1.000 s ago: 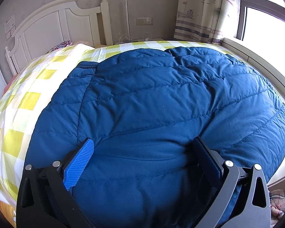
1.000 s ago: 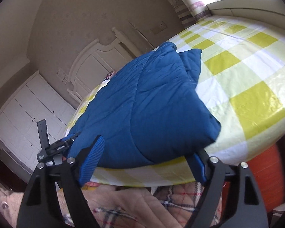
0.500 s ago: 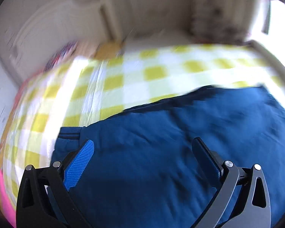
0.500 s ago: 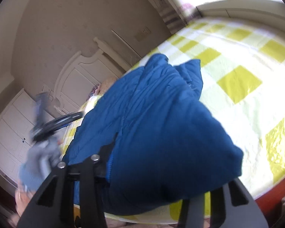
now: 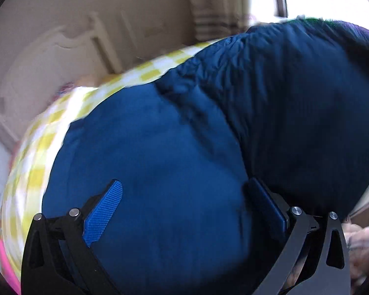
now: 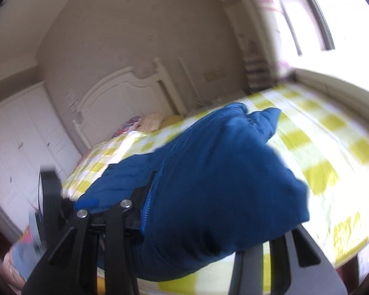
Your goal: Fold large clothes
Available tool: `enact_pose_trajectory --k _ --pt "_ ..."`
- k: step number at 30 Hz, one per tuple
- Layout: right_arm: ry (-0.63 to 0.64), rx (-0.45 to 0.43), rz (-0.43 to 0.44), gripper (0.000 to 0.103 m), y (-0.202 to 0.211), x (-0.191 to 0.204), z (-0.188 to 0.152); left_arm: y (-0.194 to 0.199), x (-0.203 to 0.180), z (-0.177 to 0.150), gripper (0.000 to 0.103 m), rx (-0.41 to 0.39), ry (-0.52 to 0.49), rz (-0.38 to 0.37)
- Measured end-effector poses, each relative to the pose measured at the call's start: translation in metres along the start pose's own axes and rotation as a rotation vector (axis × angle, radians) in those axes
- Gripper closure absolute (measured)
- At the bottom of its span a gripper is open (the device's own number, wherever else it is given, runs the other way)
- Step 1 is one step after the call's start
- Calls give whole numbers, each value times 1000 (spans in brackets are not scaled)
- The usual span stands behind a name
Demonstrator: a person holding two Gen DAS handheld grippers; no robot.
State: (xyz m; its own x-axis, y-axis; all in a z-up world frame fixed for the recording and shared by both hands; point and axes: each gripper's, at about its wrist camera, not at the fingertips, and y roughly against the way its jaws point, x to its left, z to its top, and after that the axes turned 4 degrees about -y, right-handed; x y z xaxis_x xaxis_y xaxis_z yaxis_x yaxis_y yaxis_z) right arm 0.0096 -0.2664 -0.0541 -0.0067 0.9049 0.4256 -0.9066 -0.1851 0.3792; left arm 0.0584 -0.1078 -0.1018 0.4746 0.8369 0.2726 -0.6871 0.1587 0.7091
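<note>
1. Since a second ago, blue down jacket (image 6: 216, 179) bunched and lifted off the checked bedsheet (image 6: 332, 152) at its near end.
2. Right gripper (image 6: 196, 236): jaws wide, jacket bulk filling the gap; grip cannot be confirmed.
3. Left gripper (image 5: 184, 209): jaws spread wide over jacket (image 5: 160, 172), holding nothing.
4. Both views motion-blurred.

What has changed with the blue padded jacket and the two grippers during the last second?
The right gripper closed on the near edge of the blue quilted down jacket and lifted it off the yellow-and-white checked bedsheet; that side now rises as a fold in the left view. The left gripper remains open over the jacket. The bed and white headboard did not move.
</note>
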Motion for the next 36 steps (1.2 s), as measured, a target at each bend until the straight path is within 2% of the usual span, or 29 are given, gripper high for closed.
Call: enact_pose_trajectory --k 2,5,7,8,10,12,13,14,15,16,17,18,20,22,24,25,26,29,31,32,33,34,35,36 --pt "111 -19 1 63 1 35 7 24 12 -28 5 -14 45 -70" --pt "270 -41 17 63 -8 90 16 54 51 -61 4 3 118 -207" --pt "392 -45 45 63 -19 137 15 73 102 -81 4 -18 251 -261" --pt "494 -41 59 63 -28 171 7 81 125 -87 4 -48 306 -240" --pt "671 -19 91 63 -47 224 -15 113 181 -102 4 -142 424 -104" --pt "877 42 102 64 -65 275 -58 146 225 -114 4 -223 530 -16" --pt "1035 119 91 64 -85 301 -95 161 243 -118 4 -264 569 12" --pt "1120 166 85 64 -95 312 -118 173 255 -120 4 -294 593 36" --pt "1251 228 76 60 -114 324 -156 184 267 -121 4 -323 612 59" --pt "1328 209 58 57 -121 329 -179 193 276 -120 4 -346 622 66" --pt "1426 140 4 57 -125 335 -202 197 281 -118 4 -359 626 60" --pt "1466 117 -27 56 -126 340 -211 198 285 -113 4 -369 624 43" --pt "1413 152 -8 56 -130 341 -202 186 288 -93 4 -368 594 -16" --pt "1386 156 -8 52 -133 337 -195 168 278 -64 4 -348 519 -114" --pt "1402 144 -16 51 -134 337 -199 141 267 -28 4 -306 437 -234" --pt "1410 140 -20 51 -133 337 -201 123 261 -6 4 -273 399 -268" --pt "1412 137 -21 51 -133 336 -201 106 257 8 4 -248 368 -272" --pt "1395 142 2 50 -130 334 -198 49 228 53 4 -151 182 -232" --pt "1388 139 21 46 -127 331 -197 -1 212 62 4 -69 71 -125" --pt "1377 141 40 44 -123 329 -195 -27 211 59 4 -13 47 -80" --pt "1371 146 64 40 -120 329 -192 -62 210 49 4 47 38 -94" --pt "1354 173 114 36 -111 326 -186 -78 216 42 4 45 83 -147" --pt "1309 216 187 35 -100 321 -176 -90 230 33 4 37 170 -212" --pt "1259 232 253 35 -90 315 -166 -92 238 28 4 41 205 -223"
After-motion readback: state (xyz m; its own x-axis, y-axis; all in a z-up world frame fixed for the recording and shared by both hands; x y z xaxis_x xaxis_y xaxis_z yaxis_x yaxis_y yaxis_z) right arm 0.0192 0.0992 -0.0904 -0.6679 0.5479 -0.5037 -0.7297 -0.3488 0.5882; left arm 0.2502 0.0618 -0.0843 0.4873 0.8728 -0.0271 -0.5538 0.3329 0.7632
